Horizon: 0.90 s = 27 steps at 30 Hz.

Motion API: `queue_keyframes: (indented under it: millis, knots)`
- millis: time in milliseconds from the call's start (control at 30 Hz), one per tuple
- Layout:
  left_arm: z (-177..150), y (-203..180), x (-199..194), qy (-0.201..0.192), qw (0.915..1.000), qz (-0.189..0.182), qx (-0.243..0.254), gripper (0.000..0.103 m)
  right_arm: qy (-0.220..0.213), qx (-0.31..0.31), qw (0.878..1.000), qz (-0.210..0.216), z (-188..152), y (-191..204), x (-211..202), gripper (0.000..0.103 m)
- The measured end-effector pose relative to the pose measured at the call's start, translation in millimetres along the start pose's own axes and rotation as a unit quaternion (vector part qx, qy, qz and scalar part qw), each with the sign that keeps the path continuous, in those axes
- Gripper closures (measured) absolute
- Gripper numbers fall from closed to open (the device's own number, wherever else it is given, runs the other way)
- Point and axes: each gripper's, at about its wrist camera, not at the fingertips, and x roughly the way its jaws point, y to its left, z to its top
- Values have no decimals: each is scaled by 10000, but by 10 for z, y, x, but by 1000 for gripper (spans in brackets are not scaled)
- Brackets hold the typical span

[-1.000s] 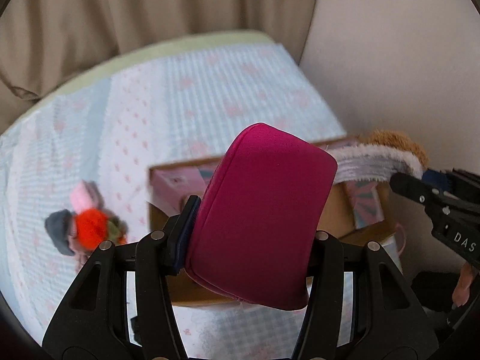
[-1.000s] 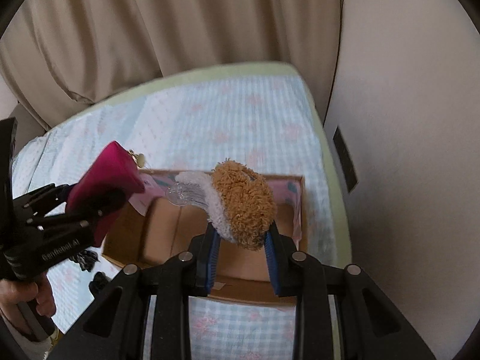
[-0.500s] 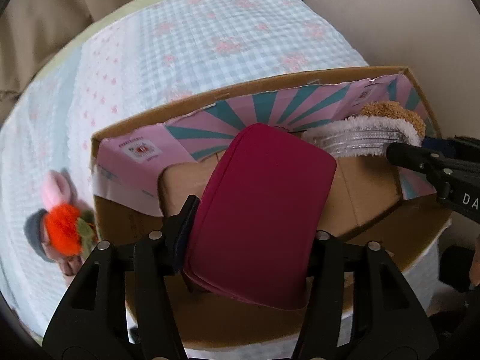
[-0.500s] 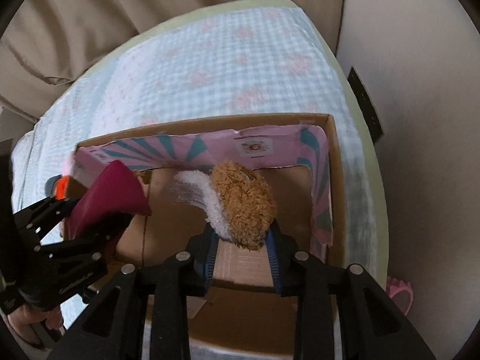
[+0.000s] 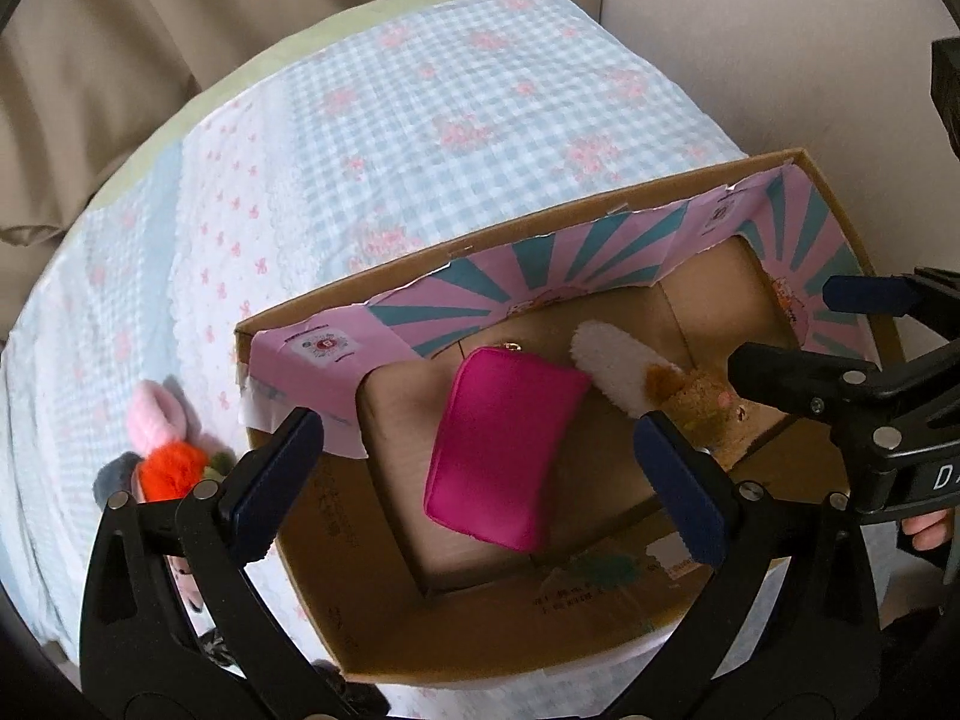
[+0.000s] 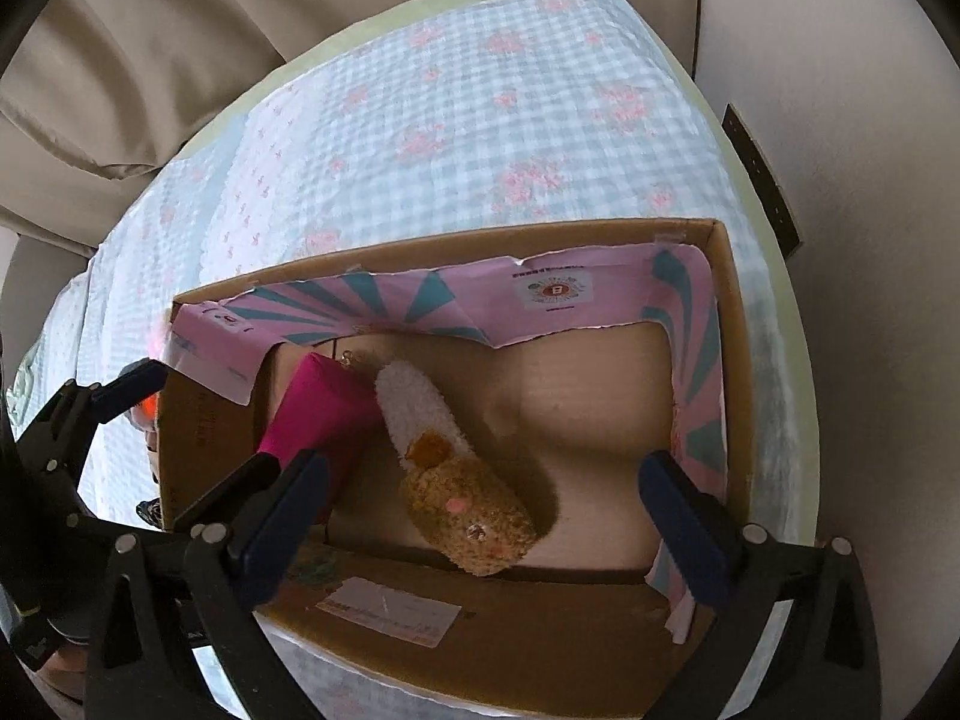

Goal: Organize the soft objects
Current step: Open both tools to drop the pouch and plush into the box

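A magenta pouch (image 5: pixel 501 444) lies inside the open cardboard box (image 5: pixel 480 630); it also shows in the right wrist view (image 6: pixel 318 414). A brown and white plush toy (image 6: pixel 456 480) lies beside it in the box (image 6: pixel 729 324), also in the left wrist view (image 5: pixel 666 390). My left gripper (image 5: pixel 480 492) is open and empty above the box. My right gripper (image 6: pixel 486 528) is open and empty above the plush; it shows at the right of the left wrist view (image 5: pixel 834 330).
The box sits on a bed with a blue checked floral cover (image 6: pixel 480 120). A pink, orange and grey plush toy (image 5: pixel 162 456) lies on the bed left of the box. Beige curtains (image 6: pixel 150 30) hang behind; a wall (image 6: pixel 870 180) stands at the right.
Both grippers opened. The magenta pouch dropped from the left gripper into the box, and the plush dropped from the right gripper beside it.
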Motion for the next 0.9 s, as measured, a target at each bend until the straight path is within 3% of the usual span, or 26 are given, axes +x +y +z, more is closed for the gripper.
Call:
queue_keyframes:
  millis: [267,433,667,900]
  knots:
    - [-64,20,-269,-162,9998,-123,-52,0,-190,-41,9998,-60,-61,113,-247,1]
    - [-148,95,-645,-334,9990,-214,-207,0,-492,-106,9986,-158,-114,261,-642,1]
    - [-351,344,-1480,-822,9946,-271,-566,0,-1125,-307,9923,-418,-263,646,-1473,1]
    - [-714,804,-2376,-1412,9839,-182,-1078,0,-2026,-717,9734,-789,-577,1260,-2293,0]
